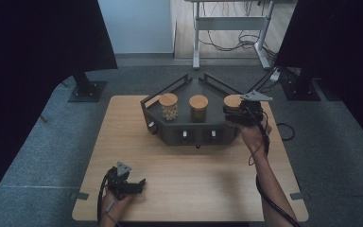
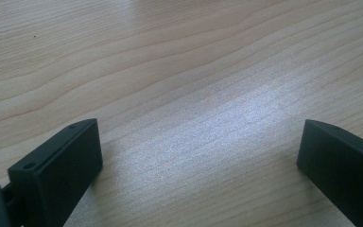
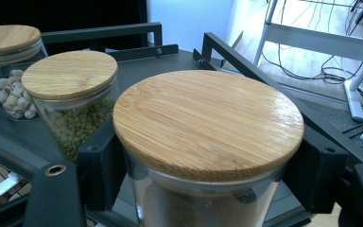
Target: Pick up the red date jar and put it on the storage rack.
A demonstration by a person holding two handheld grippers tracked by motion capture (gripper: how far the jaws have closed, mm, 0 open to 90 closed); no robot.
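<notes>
**Right-hand jar flanked by fingers on the black tray**

A glass jar (image 3: 203,142) with a bamboo lid is seen at the right end of a black angular tray (image 1: 170,135) that stands on the far half of the wooden table (image 1: 194,175). The right gripper (image 1: 238,113) is held at this jar, its fingers (image 3: 101,175) set against the glass on either side just below the lid; whether the glass is actually pinched cannot be told. A brown filling shows inside.

Just beside it, in the middle of the tray, a second lidded jar (image 3: 73,101) filled with green beans is placed, close to the left-hand finger. Farther along, a third jar (image 3: 9,71) holding pale nuts is set at the tray's other end. The tray's raised black rails (image 3: 246,66) run close behind the held jar.

The left gripper (image 1: 139,183) is rested low over the near left corner of the table, well apart from the tray, with its fingers (image 2: 61,165) spread wide over bare wood.
</notes>
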